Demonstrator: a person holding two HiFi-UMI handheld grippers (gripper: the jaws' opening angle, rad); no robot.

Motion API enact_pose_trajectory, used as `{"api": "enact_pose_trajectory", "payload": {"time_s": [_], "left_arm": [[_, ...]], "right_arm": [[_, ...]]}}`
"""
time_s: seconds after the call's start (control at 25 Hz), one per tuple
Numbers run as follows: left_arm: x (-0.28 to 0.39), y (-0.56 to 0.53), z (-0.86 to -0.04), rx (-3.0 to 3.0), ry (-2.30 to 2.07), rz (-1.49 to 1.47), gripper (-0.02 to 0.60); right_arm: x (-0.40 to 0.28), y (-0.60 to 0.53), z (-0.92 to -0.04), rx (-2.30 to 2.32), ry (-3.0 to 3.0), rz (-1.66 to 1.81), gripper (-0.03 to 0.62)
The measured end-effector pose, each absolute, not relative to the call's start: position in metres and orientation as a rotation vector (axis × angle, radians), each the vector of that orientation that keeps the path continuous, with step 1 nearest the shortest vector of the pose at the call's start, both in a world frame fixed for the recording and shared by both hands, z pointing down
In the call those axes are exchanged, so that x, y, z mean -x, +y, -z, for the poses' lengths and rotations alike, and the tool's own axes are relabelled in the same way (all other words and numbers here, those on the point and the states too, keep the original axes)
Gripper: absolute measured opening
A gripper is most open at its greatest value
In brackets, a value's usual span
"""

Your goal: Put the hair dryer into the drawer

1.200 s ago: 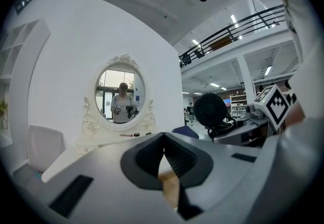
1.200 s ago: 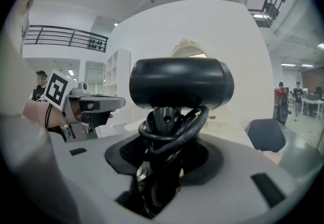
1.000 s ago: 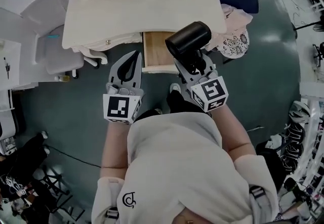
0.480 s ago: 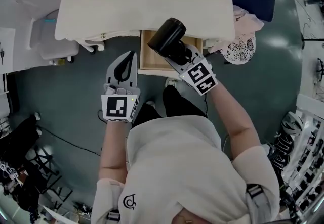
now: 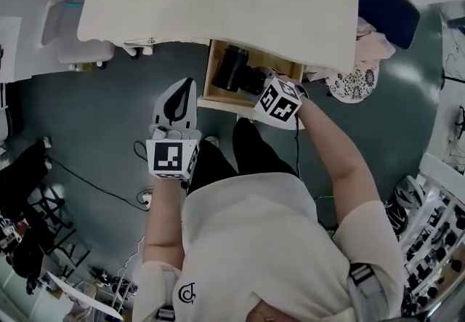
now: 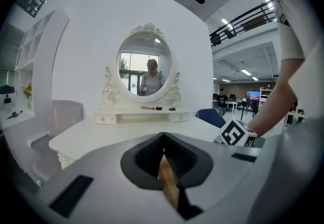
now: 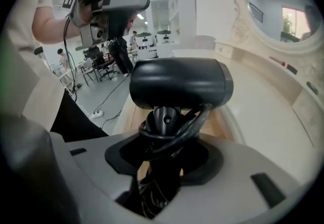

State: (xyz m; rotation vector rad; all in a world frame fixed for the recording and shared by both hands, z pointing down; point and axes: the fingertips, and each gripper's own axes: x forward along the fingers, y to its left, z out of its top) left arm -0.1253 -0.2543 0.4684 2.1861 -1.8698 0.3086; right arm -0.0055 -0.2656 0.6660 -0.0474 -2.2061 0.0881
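Note:
The black hair dryer (image 5: pixel 231 68) hangs inside the open wooden drawer (image 5: pixel 211 89) under the white dressing table (image 5: pixel 218 1). My right gripper (image 5: pixel 256 83) is shut on its handle, with the cord wound around it. In the right gripper view the dryer's barrel (image 7: pixel 177 82) lies crosswise above the right gripper's (image 7: pixel 164 167) jaws, which hold the handle and cord. My left gripper (image 5: pixel 181 92) hovers to the left of the drawer front, jaws shut and empty. In the left gripper view its closed tips (image 6: pixel 164 167) point toward the table and oval mirror (image 6: pixel 144 70).
A pale chair (image 5: pixel 69 30) stands left of the table, a dark blue chair (image 5: pixel 389 8) and a lace-patterned cloth (image 5: pixel 352 81) to its right. Small items lie on the table's shelf (image 6: pixel 152 108). Cables (image 5: pixel 87 182) run over the grey floor.
My right gripper has come down and tipped forward, taking the hair dryer from above the table edge into the drawer. The left gripper sank a little beside the drawer.

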Motion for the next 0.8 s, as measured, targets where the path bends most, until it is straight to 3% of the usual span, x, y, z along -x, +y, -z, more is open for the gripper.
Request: {"api": "enact_pose_trajectory", "payload": {"time_s": [0.8], "left_arm": [[0.118,-0.260,-0.493,-2.179,-1.811,-0.342,0.012]], "right_arm": [[-0.009,-0.236,-0.785,0.343,-1.835,-0.072,0.186]]}}
